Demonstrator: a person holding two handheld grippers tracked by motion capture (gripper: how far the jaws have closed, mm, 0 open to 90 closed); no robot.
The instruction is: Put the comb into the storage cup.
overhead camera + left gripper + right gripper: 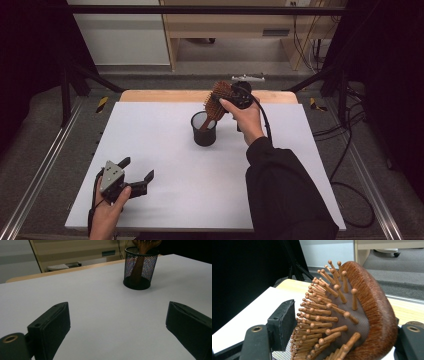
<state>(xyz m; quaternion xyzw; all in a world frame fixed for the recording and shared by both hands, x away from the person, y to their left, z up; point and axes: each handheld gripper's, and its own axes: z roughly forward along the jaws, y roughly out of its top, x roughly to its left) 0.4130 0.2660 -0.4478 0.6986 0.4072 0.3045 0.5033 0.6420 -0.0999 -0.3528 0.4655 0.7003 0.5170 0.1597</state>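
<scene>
Wooden hairbrush w/ peg bristles, handle down in the black mesh cup at table centre-back, head tilted up and out — right tongs clamped on the head, one jaw on the bristle side, other behind the back. Left tongs near the front-left corner, jaws spread wide, nothing between them — just above the white top, well apart from the cup.
</scene>
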